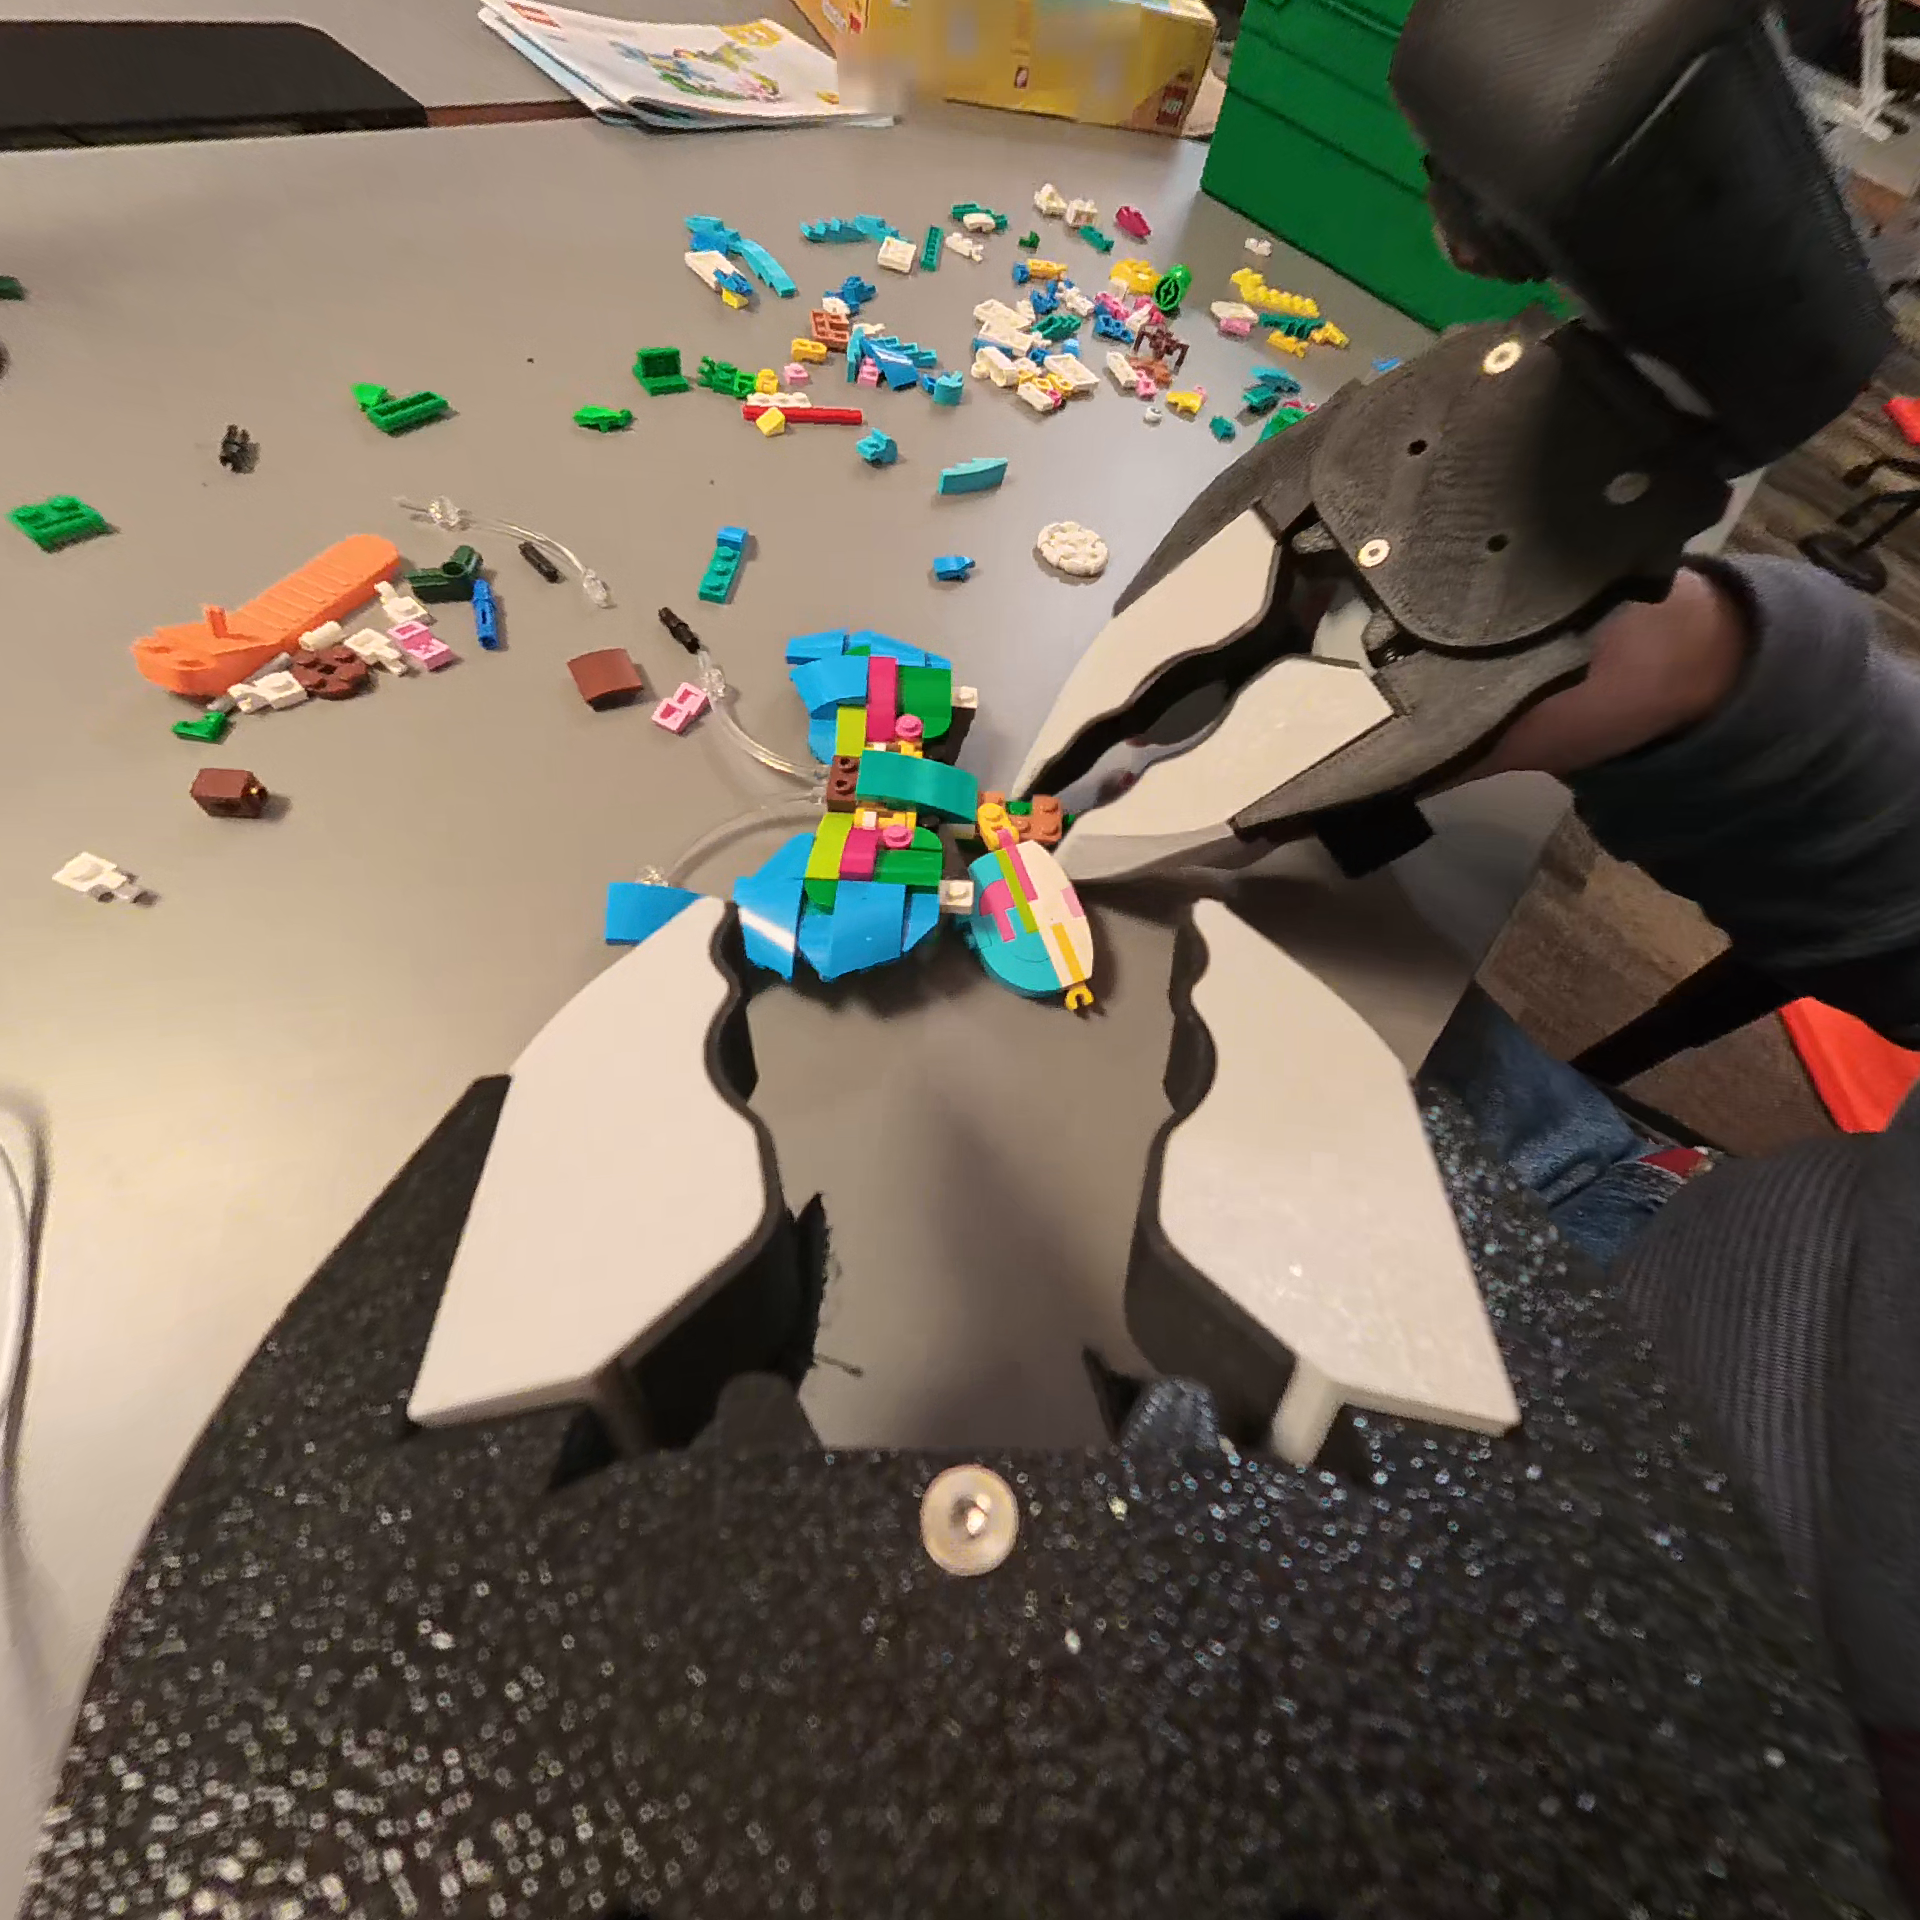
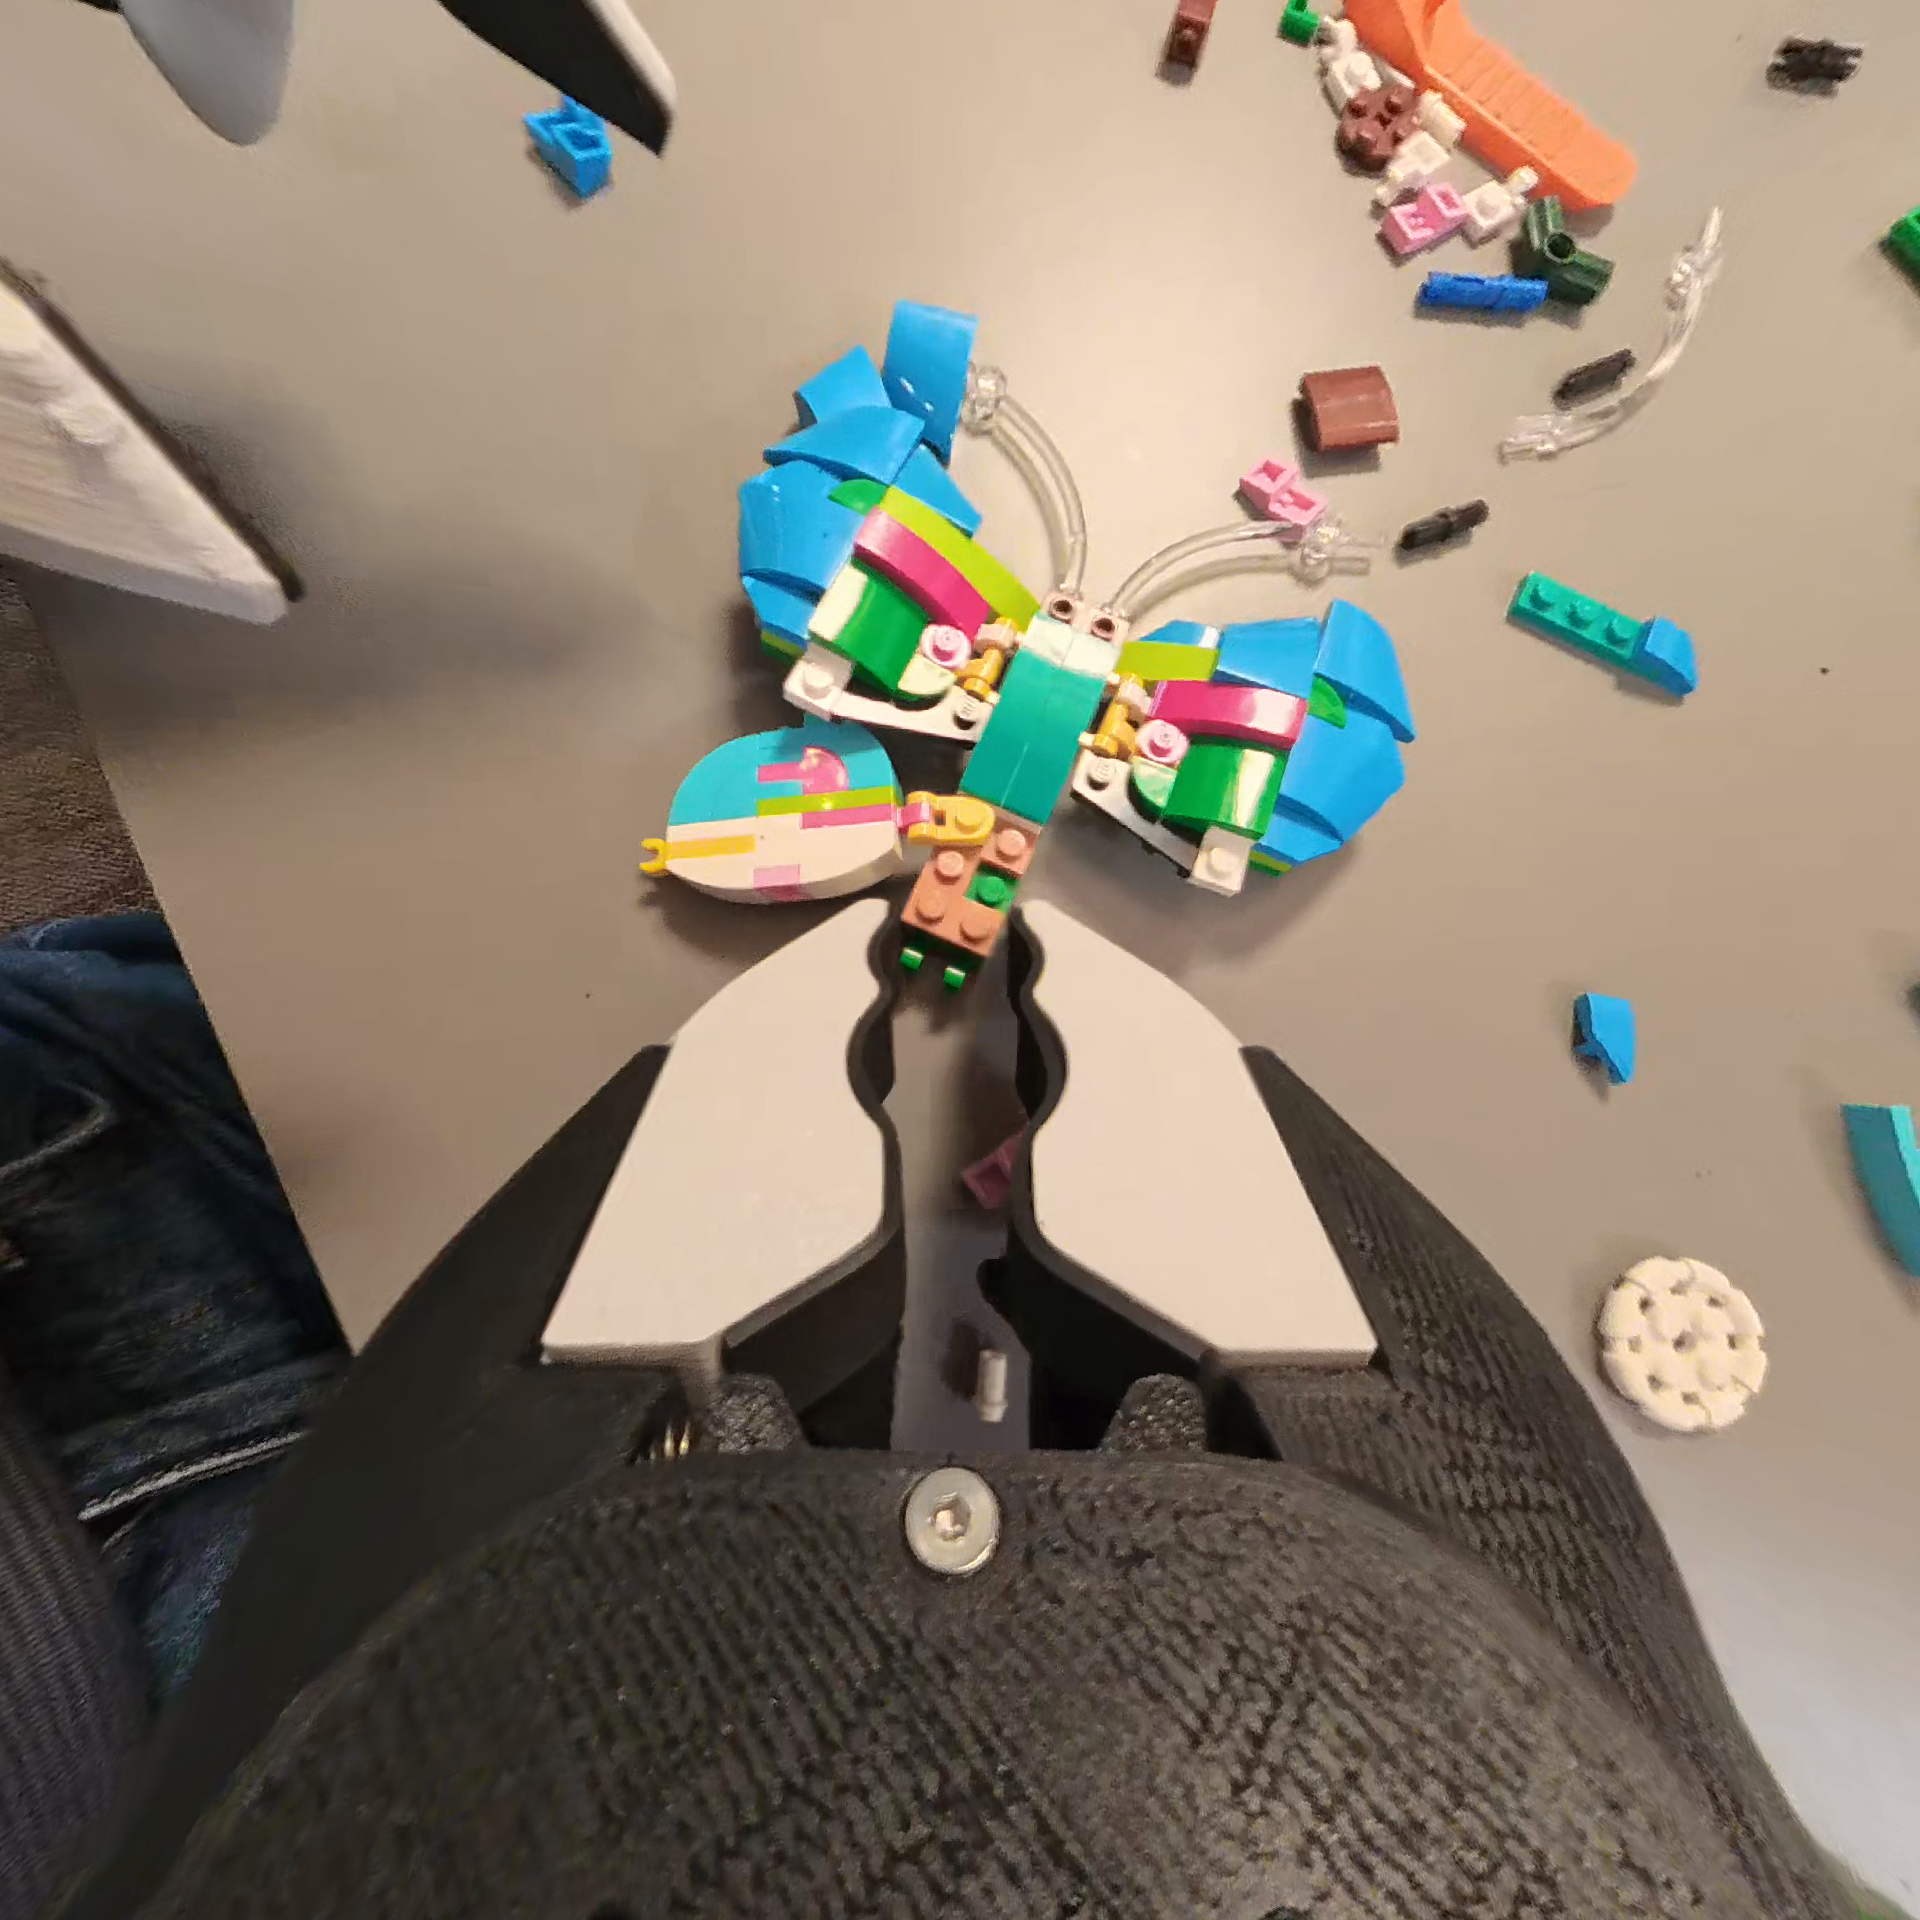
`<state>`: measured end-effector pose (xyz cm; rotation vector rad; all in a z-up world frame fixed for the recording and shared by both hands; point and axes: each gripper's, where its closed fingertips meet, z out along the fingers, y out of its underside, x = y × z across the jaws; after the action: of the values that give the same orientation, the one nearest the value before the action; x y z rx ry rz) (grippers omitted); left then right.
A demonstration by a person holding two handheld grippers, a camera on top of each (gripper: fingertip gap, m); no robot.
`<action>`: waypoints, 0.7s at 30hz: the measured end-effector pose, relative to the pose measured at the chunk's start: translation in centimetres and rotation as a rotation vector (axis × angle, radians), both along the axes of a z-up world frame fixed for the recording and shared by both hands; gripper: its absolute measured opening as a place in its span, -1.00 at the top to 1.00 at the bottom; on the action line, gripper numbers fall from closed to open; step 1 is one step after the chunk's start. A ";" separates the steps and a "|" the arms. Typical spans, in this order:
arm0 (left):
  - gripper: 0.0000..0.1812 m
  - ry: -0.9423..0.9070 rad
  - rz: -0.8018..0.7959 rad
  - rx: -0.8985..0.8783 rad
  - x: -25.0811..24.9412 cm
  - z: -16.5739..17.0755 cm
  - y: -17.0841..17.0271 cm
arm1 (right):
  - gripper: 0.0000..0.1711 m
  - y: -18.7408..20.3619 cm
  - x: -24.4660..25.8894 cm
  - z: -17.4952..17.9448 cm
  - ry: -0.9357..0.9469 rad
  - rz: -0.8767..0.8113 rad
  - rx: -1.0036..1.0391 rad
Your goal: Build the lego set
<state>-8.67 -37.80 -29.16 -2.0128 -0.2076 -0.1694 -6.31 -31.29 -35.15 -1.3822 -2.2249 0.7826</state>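
A butterfly model (image 1: 883, 821) (image 2: 1039, 717) with blue wings, a teal body and clear antennae lies flat on the grey table (image 1: 312, 1018). An oval teal, white and pink lower wing (image 2: 790, 816) hangs on its left side. My right gripper (image 2: 948, 914) is closed on the model's brown tail (image 2: 961, 899); it comes in from the right in the left wrist view (image 1: 1044, 816). My left gripper (image 1: 961, 920) is open and empty. Its left fingertip (image 1: 717, 925) is at the near blue wing's edge.
Many loose bricks (image 1: 935, 312) lie scattered on the far side of the table. An orange brick separator (image 1: 270, 613) (image 2: 1496, 104) and a white round plate (image 1: 1070, 545) (image 2: 1680, 1340) lie nearby. Instruction booklets (image 1: 665, 62), a yellow box (image 1: 1039, 52) and a green crate (image 1: 1320, 156) stand at the back. Across from one pair of fingers to the other is roughly 10 cm. My left tips are about 25 cm from the white round plate (image 1: 1070, 545), my right tips only 15 cm. Seen from the right wrist view (image 2: 1681, 1330) as well.
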 end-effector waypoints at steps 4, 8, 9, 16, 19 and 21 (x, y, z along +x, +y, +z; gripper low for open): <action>0.14 -0.060 0.000 0.064 0.0 0.3 -0.3 | 0.81 -0.1 -0.4 0.2 0.072 0.035 0.029; 0.14 -0.151 0.031 0.182 -0.7 1.2 -0.6 | 0.82 -0.2 -1.0 1.4 0.225 0.065 0.057; 0.14 -0.178 0.037 0.212 -0.8 1.3 -0.7 | 0.82 -0.1 -1.2 1.8 0.261 0.064 0.058; 0.17 -0.403 0.039 0.357 -1.3 1.8 -0.4 | 0.83 1.1 -2.3 5.3 0.506 0.008 0.086; 0.17 -0.516 0.000 0.408 -0.7 2.5 0.0 | 0.83 1.5 -2.6 6.4 0.560 -0.001 0.096; 0.18 -0.578 -0.026 0.440 -0.1 2.9 0.4 | 0.83 1.6 -2.8 7.4 0.597 -0.001 0.098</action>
<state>-8.78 -37.41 -26.28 -1.4887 -0.4647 -0.7490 -9.10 -29.71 -27.74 -0.9411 -1.7659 0.9250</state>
